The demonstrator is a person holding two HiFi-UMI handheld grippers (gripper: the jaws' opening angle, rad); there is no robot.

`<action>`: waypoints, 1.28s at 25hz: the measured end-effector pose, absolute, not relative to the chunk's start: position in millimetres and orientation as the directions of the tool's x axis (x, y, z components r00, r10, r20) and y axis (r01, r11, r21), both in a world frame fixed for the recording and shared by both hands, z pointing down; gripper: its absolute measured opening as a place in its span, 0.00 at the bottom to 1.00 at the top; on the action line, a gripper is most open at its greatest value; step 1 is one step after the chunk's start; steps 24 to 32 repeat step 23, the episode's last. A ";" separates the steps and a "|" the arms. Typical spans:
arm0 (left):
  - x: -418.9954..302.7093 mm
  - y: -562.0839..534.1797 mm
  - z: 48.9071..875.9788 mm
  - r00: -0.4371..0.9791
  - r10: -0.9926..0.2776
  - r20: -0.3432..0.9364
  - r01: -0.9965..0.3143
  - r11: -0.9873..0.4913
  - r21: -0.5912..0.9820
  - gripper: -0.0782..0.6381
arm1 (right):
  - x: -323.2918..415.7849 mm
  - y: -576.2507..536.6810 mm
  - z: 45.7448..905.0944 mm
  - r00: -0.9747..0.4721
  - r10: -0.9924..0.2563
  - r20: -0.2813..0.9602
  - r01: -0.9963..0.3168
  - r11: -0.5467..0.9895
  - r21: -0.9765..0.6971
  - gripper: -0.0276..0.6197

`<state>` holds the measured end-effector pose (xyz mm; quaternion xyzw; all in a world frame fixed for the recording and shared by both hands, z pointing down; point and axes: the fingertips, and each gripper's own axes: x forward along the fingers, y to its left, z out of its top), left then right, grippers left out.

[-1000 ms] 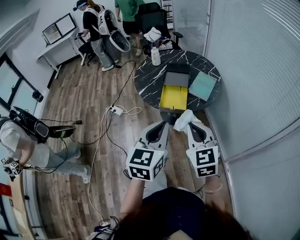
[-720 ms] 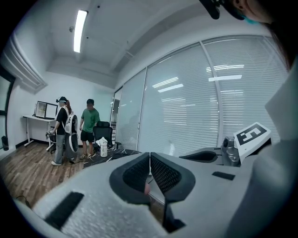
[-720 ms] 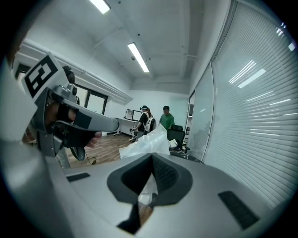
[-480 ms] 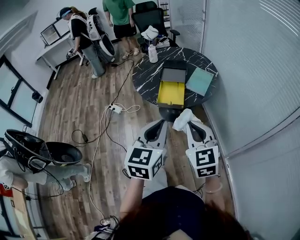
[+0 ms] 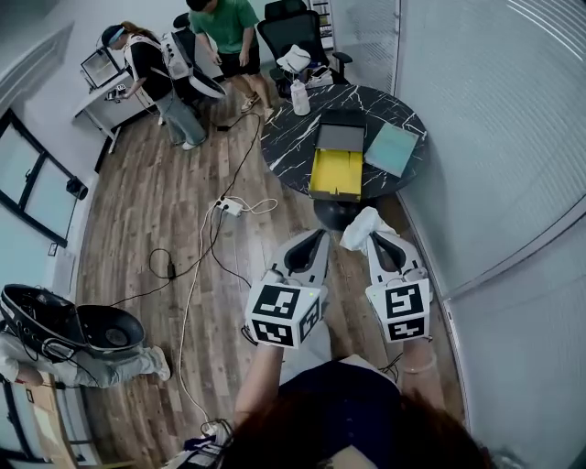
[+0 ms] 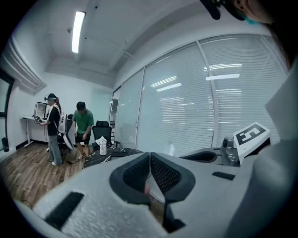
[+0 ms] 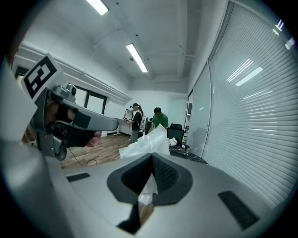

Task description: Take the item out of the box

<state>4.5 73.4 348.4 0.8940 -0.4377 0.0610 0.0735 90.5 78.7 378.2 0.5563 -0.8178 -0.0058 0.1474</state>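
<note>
The right hand-held gripper (image 5: 370, 234) is clenched on a crumpled white plastic bag (image 5: 360, 226), holding it over the wood floor (image 5: 156, 211), well apart from the open yellow-lined box (image 5: 337, 174) on the round marble desk (image 5: 291, 147). The left hand-held gripper (image 5: 316, 236) hangs just beside it, jaws pressed together with nothing between them. Two people (image 5: 224, 26) stand beyond the desk.

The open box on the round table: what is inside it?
The box shows only bare yellow lining, no item. Its grey far part is too small to judge.
</note>
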 end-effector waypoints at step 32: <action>-3.3 74.9 358.2 0.610 -0.767 0.198 -0.790 -0.610 0.070 0.15 | 73.1 72.8 390.1 -0.362 -0.898 0.249 -0.901 0.406 0.154 0.08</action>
